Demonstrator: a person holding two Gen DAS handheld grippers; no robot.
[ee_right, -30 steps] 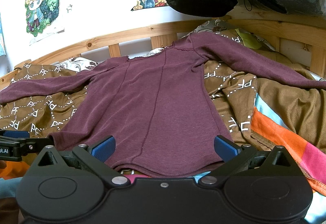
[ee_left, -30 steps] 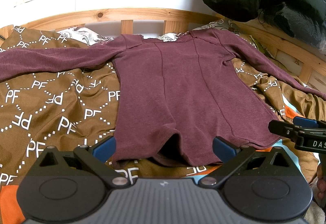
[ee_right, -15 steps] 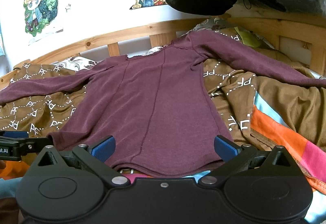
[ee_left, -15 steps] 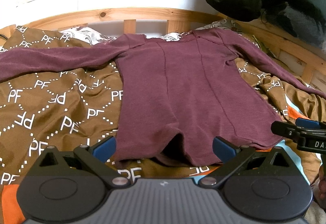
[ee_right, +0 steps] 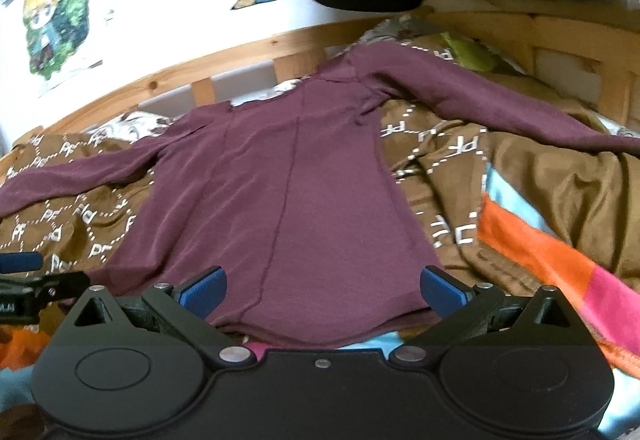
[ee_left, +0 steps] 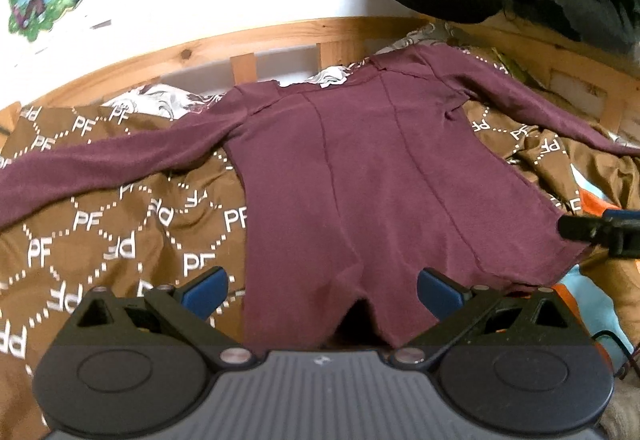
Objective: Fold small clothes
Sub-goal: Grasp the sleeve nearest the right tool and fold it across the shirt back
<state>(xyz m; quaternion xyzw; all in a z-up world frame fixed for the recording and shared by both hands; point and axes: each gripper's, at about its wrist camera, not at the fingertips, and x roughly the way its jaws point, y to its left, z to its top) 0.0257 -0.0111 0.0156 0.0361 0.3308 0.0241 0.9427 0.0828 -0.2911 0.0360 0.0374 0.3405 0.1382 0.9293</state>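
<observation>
Maroon long-sleeved knit top point(ee_left: 372, 180) lies flat on the brown monogram-printed bedspread point(ee_left: 100, 224) — collar toward the wooden headboard point(ee_left: 192, 48), hem nearest both cameras, sleeves stretched sideways. Left gripper point(ee_left: 322, 294) and right gripper point(ee_right: 322, 292) hover at the hem — jaws spread, empty.
</observation>
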